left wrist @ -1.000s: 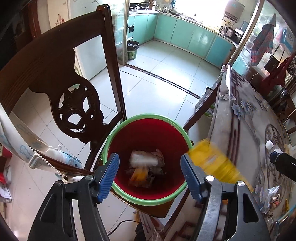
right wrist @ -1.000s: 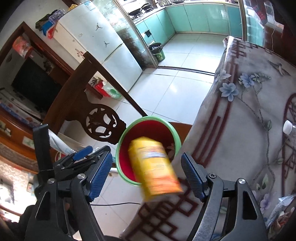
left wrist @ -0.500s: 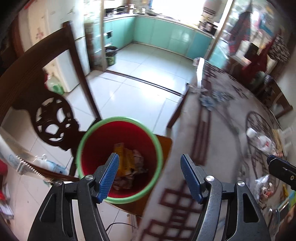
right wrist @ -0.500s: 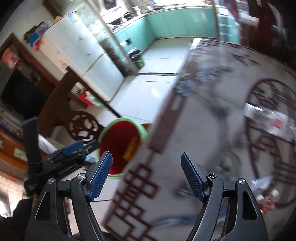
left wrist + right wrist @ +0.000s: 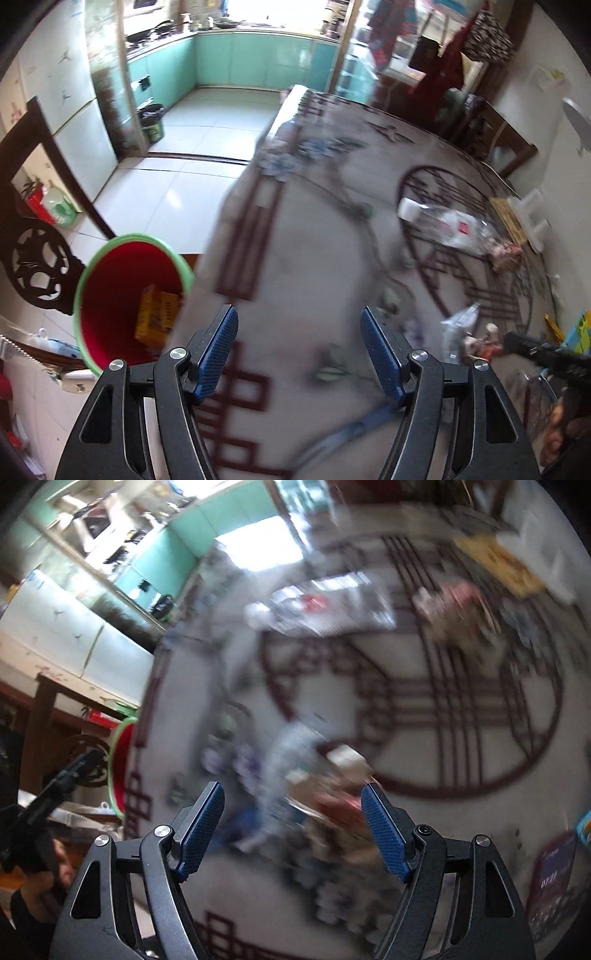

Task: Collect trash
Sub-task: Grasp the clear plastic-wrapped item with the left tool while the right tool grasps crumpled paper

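A red bin with a green rim [image 5: 122, 299] stands on a chair seat left of the table; a yellow carton [image 5: 157, 314] lies inside it. The bin's rim also shows in the right wrist view [image 5: 120, 760]. My left gripper [image 5: 299, 350] is open and empty above the table near its left edge. My right gripper [image 5: 291, 827] is open and empty above blurred wrappers and clear plastic [image 5: 317, 775] on the table. A clear plastic bottle [image 5: 443, 225] lies on its side farther back; it also shows in the right wrist view [image 5: 317, 609]. A crumpled clear bag [image 5: 461, 332] lies at the right.
The patterned tablecloth [image 5: 303, 258] covers the table. A carved wooden chair [image 5: 33, 258] stands left of the bin. A dark wooden chair [image 5: 495, 136] stands at the table's far side. A yellow flat item [image 5: 495, 565] and a dark booklet [image 5: 550, 878] lie on the table.
The yellow carton left my right gripper and fell into the bin. Both grippers have swung right, from the bin to over the table. The right view is motion-blurred.
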A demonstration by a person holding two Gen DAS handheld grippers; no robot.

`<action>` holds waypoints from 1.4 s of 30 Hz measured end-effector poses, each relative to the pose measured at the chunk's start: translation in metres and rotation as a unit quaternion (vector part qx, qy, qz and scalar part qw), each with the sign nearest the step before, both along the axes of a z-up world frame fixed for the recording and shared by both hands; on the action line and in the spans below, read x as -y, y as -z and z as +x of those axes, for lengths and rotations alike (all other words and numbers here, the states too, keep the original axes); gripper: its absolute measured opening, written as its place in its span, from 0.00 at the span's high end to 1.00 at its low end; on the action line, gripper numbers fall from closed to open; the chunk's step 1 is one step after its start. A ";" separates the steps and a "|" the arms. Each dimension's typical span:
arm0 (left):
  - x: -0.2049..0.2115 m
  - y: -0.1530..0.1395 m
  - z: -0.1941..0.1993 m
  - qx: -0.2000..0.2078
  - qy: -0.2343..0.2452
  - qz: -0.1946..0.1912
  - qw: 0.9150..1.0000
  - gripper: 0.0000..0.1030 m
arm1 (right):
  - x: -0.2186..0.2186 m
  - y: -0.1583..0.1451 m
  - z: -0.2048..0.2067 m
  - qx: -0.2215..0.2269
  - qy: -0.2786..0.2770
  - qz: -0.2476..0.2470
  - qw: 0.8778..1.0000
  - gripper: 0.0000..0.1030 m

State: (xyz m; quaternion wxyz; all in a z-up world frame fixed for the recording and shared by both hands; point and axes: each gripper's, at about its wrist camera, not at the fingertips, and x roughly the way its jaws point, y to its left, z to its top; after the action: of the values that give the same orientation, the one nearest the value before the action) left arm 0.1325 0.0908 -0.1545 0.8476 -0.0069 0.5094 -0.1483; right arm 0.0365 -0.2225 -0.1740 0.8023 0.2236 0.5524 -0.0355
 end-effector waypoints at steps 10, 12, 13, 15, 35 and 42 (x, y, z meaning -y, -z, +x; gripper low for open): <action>0.084 0.009 -0.037 -0.019 0.047 0.011 0.999 0.34 | 0.017 0.049 -0.012 -0.033 -0.050 0.050 0.997 0.60; 0.095 0.011 -0.044 -0.023 0.055 0.011 0.998 0.34 | 0.026 0.042 -0.016 -0.017 -0.049 0.052 0.997 0.70; 0.101 0.013 -0.047 -0.024 0.059 0.011 0.998 0.34 | 0.030 0.038 -0.018 -0.010 -0.049 0.044 0.998 0.71; 0.113 0.017 -0.051 -0.030 0.067 0.010 0.997 0.34 | 0.040 0.025 -0.022 0.010 -0.049 0.022 0.999 0.71; 0.182 0.075 -0.039 -0.080 0.090 0.037 0.992 0.35 | 0.075 -0.014 -0.033 0.062 -0.037 0.006 0.997 0.71; 0.173 0.067 -0.036 -0.074 0.092 0.020 0.993 0.93 | 0.063 -0.019 -0.026 0.067 -0.051 0.007 0.996 0.71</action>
State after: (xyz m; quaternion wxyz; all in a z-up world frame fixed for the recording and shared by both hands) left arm 0.0964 -0.0827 -0.2213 0.7904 0.0455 0.5719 -0.2147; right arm 0.0103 -0.2858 -0.1555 0.8367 0.2028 0.5081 0.0247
